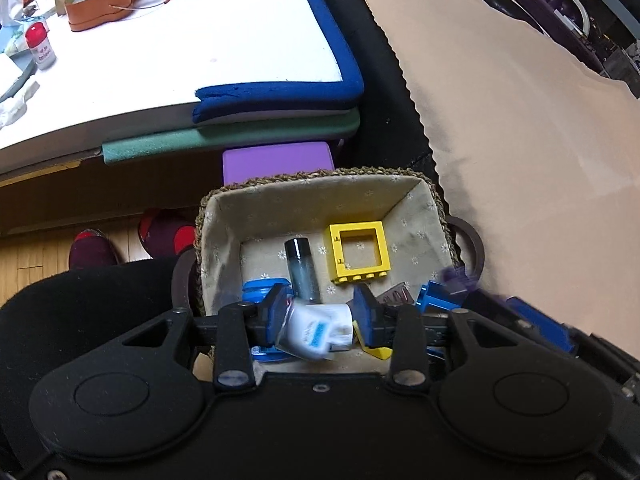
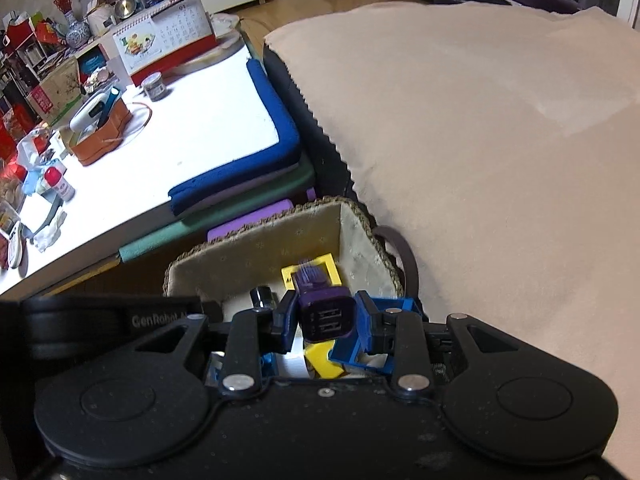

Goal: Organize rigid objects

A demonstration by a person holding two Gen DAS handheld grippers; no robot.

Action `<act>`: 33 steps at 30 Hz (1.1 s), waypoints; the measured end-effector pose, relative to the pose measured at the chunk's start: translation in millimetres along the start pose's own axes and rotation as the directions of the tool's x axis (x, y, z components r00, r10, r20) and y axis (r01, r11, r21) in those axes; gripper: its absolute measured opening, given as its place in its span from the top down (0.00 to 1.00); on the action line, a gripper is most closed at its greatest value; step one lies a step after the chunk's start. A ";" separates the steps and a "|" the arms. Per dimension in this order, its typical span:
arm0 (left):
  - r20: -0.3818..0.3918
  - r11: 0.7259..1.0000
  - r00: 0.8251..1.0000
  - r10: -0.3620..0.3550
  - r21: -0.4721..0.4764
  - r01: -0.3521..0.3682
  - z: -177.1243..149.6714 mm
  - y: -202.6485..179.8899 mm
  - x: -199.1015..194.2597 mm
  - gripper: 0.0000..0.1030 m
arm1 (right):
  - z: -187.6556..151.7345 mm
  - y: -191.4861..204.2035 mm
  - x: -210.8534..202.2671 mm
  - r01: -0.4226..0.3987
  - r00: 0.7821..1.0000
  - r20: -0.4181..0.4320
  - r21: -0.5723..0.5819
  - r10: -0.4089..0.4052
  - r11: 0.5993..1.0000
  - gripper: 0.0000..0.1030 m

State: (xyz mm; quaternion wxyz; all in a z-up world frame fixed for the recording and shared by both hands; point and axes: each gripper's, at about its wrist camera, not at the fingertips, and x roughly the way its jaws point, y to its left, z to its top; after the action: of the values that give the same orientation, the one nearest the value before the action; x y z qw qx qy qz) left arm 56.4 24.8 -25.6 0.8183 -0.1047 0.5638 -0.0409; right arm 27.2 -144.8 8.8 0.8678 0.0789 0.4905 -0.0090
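Right now my left gripper (image 1: 318, 316) has a white plug (image 1: 320, 330) between its pads over the lined basket (image 1: 280, 196). My right gripper (image 2: 326, 316) clamps a purple USB charger (image 2: 326, 318) above it. Inside, a yellow frame (image 1: 358, 250) lies at one o'clock of a dark vial (image 1: 302, 270).

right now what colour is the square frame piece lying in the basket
Yellow; the square frame piece shows best in the left wrist view.
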 end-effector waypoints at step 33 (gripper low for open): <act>0.055 0.983 0.993 0.102 0.149 -0.109 -26.7 -25.6 -14.0 0.33 | -57.3 -76.4 -34.6 0.074 0.995 0.053 0.148 -0.082 0.986 0.28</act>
State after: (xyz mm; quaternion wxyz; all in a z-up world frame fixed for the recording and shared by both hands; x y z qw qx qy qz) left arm 27.8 -0.9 -16.3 0.8380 -0.0130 0.5442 -0.0378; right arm -46.6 -214.0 -0.4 0.8728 0.1225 0.4654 -0.0812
